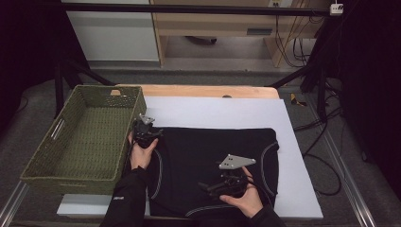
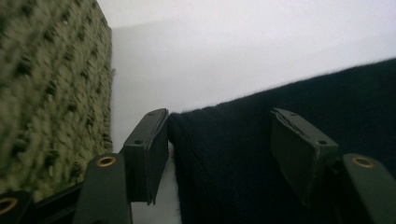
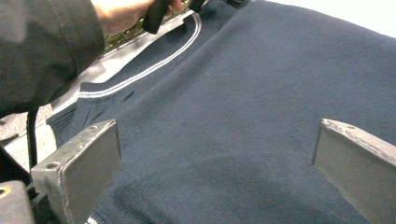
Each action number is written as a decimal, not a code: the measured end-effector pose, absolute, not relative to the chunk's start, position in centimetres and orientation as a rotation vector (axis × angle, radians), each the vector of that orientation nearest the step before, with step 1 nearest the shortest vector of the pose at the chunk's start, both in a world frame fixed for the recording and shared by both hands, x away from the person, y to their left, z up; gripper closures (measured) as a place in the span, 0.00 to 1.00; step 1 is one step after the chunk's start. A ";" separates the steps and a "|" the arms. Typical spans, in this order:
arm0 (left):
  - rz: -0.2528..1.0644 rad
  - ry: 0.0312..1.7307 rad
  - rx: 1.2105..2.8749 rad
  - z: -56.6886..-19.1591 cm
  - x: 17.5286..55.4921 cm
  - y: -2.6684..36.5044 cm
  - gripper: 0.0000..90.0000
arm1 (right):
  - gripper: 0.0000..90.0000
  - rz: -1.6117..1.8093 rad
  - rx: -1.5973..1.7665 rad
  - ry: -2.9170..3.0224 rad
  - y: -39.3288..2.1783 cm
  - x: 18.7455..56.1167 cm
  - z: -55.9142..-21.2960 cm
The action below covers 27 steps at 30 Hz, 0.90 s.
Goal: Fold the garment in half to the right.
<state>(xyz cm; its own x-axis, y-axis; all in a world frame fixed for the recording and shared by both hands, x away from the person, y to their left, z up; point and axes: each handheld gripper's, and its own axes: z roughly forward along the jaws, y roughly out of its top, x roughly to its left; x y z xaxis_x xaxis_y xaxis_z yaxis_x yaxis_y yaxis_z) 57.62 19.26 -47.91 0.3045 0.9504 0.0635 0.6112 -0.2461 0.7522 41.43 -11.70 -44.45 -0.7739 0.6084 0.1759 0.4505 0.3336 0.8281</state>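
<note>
Dark navy garment (image 1: 213, 156), white piping; green woven basket (image 1: 85, 137); white sheet (image 1: 227, 113).

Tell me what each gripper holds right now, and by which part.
Nothing is gripped. The left gripper straddles the corner of the dark garment with its jaws apart; the right gripper is open above the fabric.

A dark navy knitted garment with white piping along its curved seams (image 1: 213, 161) lies spread flat on a white sheet (image 1: 227, 113) over the counter, its far left corner just beside a green woven basket (image 1: 85, 137).
</note>
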 end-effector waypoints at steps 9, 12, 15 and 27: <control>0.656 1.405 1.933 -48.0 57.6 19.4 0.43 | 0.03 1.428 0.950 2.445 -11.2 41.1 -44.5; 0.611 1.435 1.911 -48.0 57.6 19.6 0.49 | 0.03 1.438 0.938 2.451 -10.9 41.0 -44.5; 0.594 1.440 1.914 -47.8 57.5 19.7 0.55 | 0.03 1.441 0.921 2.464 -10.5 40.7 -44.5; 0.540 1.424 1.922 -47.5 57.2 19.6 0.89 | 0.04 1.450 0.878 2.498 -8.8 40.0 -45.0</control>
